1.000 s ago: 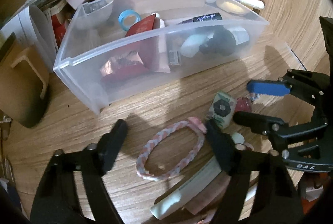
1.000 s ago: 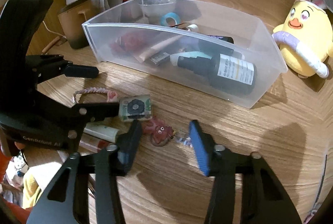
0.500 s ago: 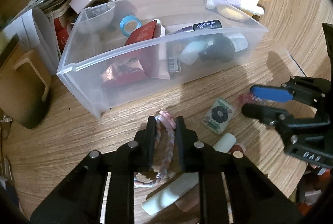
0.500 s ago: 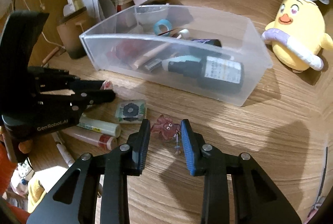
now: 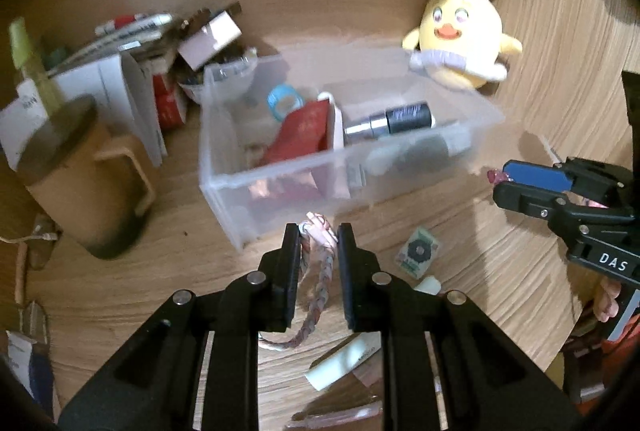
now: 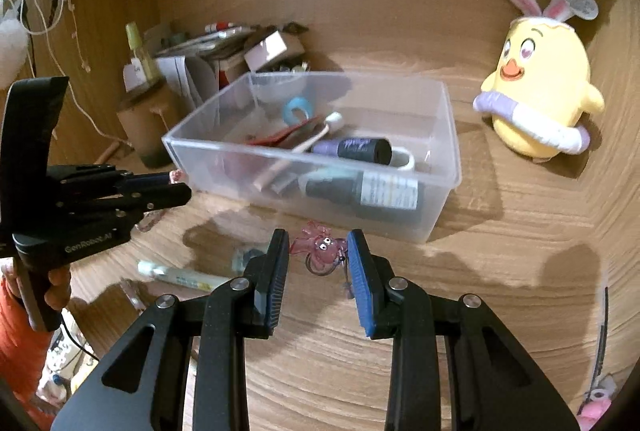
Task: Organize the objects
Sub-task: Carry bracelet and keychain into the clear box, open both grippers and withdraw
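My left gripper (image 5: 318, 231) is shut on a pink braided bracelet (image 5: 320, 279), held above the wooden desk in front of the clear plastic bin (image 5: 224, 167). It also shows in the right wrist view (image 6: 176, 183). My right gripper (image 6: 318, 243) is shut on a pink keychain charm (image 6: 320, 247), lifted off the desk near the bin's front wall (image 6: 424, 223); it also shows in the left wrist view (image 5: 500, 181). The bin holds a dark bottle (image 6: 360, 191), a blue tape roll (image 5: 282, 103), a red pouch (image 5: 300, 135) and other items.
On the desk lie a small floral packet (image 5: 418, 251), a pale tube (image 6: 180, 275) and another tube (image 5: 344, 359). A yellow chick plush (image 6: 536, 95) stands right of the bin. A brown mug (image 5: 80, 171) and a pile of papers and boxes (image 5: 132, 71) sit left.
Both grippers rose from the desk carrying their items: the left lifted the bracelet, the right lifted the pink charm. Both views drew back from the bin.
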`<state>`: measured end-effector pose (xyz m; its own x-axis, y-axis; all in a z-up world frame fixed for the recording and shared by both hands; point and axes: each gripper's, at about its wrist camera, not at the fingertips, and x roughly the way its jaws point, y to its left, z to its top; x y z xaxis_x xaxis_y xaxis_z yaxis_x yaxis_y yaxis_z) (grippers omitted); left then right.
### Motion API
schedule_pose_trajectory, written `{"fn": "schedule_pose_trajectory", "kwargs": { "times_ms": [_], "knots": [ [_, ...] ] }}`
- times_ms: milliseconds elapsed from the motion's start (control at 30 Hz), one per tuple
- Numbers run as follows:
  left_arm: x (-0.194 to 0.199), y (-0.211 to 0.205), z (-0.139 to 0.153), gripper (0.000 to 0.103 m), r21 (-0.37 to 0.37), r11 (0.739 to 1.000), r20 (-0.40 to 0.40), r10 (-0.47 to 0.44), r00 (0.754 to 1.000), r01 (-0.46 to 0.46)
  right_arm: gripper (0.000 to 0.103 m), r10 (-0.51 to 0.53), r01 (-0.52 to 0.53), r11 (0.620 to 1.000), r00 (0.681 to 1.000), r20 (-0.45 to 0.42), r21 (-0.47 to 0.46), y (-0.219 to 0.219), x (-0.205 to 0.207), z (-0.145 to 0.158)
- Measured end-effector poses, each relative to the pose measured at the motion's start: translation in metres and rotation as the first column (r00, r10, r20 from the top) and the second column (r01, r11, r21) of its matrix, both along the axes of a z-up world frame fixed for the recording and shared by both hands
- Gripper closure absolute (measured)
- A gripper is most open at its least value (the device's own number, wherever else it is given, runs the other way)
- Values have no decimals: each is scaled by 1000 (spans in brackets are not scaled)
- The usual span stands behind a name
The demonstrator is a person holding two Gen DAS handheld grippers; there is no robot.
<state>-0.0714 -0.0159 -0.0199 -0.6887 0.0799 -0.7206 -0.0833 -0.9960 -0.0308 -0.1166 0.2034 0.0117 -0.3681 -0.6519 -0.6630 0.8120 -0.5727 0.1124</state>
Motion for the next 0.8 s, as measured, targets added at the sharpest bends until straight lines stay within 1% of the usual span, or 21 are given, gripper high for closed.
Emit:
{"fn": "schedule_pose_trajectory", "kwargs": {
  "times_ms": [333,467,800],
  "knots": [
    [8,-9,37,85,31,999,-106,41,994,-37,76,-17,12,996,998,-57,-83,2,-5,34],
    [8,-10,51,85,30,998,-149,58,987,-54,76,-22,14,993,997,-73,-113,-1,-7,46],
    [-4,-14,74,85,51,993,-211,111,971,-102,76,-33,15,986,994,-108,-166,-14,-20,69]
  ]
}}
